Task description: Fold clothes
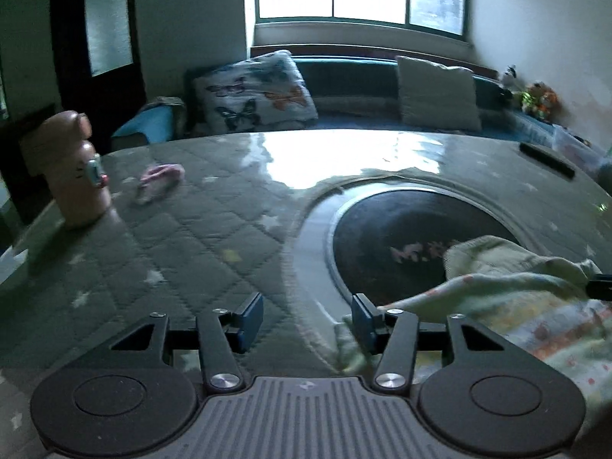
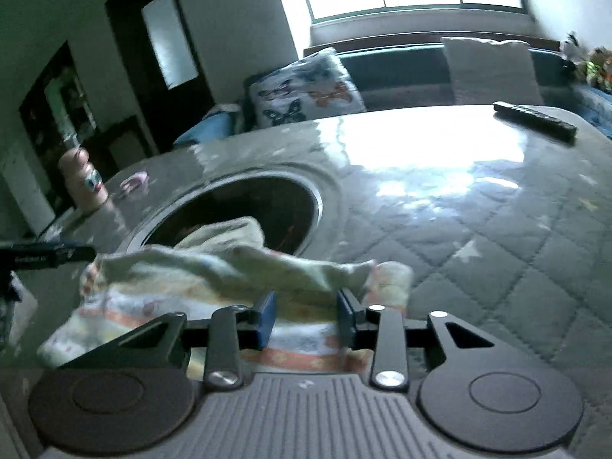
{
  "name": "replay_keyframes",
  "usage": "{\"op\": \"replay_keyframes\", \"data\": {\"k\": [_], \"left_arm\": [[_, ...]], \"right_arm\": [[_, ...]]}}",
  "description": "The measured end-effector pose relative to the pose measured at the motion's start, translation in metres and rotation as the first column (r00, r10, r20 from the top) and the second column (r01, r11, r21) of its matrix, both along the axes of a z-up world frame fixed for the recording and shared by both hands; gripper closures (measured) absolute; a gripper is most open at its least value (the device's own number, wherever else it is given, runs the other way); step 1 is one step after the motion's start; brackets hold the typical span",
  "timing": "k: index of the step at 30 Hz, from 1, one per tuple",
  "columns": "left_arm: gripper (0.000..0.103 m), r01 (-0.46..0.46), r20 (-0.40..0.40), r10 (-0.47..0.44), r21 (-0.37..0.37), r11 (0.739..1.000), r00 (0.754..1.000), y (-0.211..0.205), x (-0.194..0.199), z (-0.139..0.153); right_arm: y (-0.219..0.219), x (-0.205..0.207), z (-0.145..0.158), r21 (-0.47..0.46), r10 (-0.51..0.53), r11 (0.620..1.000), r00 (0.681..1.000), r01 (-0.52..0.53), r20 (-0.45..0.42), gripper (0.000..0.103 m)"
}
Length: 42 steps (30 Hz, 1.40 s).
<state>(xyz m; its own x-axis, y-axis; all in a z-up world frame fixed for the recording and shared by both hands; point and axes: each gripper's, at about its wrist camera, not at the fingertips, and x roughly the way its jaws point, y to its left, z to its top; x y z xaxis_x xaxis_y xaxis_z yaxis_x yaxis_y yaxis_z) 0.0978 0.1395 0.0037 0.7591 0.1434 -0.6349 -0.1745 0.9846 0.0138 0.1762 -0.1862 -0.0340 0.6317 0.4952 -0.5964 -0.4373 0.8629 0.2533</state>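
Garment point(image 2: 214, 287) lies bunched on the worktop point(image 2: 478, 229), long axis running left to right across your right gripper point(image 2: 306, 315). Its fingers stand apart, cloth between them, unpinched. Left gripper point(image 1: 308, 321) fingers apart, empty; garment's end sits just right of them.

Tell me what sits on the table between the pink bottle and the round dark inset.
In the left wrist view, a small pink cloth item lies between the pink bottle and the round dark inset; otherwise only quilted table cover.

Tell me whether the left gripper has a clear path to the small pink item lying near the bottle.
Probably yes. The left gripper stands open with nothing between its pads, and only bare quilted cover lies between it and the pink item; the bottle stands beside it.
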Motion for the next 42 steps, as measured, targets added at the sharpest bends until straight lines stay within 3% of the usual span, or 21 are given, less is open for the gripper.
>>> {"op": "replay_keyframes", "data": {"k": [6, 12, 16, 23, 31, 42], "left_arm": [[0.053, 0.111, 0.036, -0.11, -0.037, 0.993, 0.993, -0.03, -0.006, 0.011], [0.062, 0.224, 0.02, -0.223, -0.087, 0.971, 0.975, -0.066, 0.014, 0.002], [0.069, 0.227, -0.005, -0.229, -0.117, 0.967, 0.973, -0.076, 0.033, -0.011], [0.07, 0.187, -0.04, -0.193, -0.128, 0.974, 0.98, -0.074, 0.049, -0.028], [0.072, 0.238, 0.006, -0.239, -0.107, 0.965, 0.971, -0.086, 0.029, -0.013], [0.072, 0.287, 0.009, -0.287, -0.065, 0.956, 0.958, -0.102, 0.0, -0.02]], "right_arm": [[0.016, -0.004, 0.012, 0.003, 0.033, 0.999, 0.998, -0.033, 0.048, 0.067], [0.049, 0.007, 0.009, 0.012, 0.109, 0.994, 0.994, -0.109, 0.023, 0.067], [0.063, 0.018, 0.002, -0.018, 0.12, 0.993, 0.993, -0.12, 0.006, 0.067], [0.061, 0.029, -0.005, -0.023, 0.079, 0.997, 0.997, -0.079, -0.016, 0.069], [0.06, 0.007, 0.011, -0.022, 0.134, 0.991, 0.991, -0.133, 0.03, 0.068], [0.074, -0.026, 0.008, -0.084, 0.225, 0.972, 0.973, -0.22, 0.058, 0.066]]}}
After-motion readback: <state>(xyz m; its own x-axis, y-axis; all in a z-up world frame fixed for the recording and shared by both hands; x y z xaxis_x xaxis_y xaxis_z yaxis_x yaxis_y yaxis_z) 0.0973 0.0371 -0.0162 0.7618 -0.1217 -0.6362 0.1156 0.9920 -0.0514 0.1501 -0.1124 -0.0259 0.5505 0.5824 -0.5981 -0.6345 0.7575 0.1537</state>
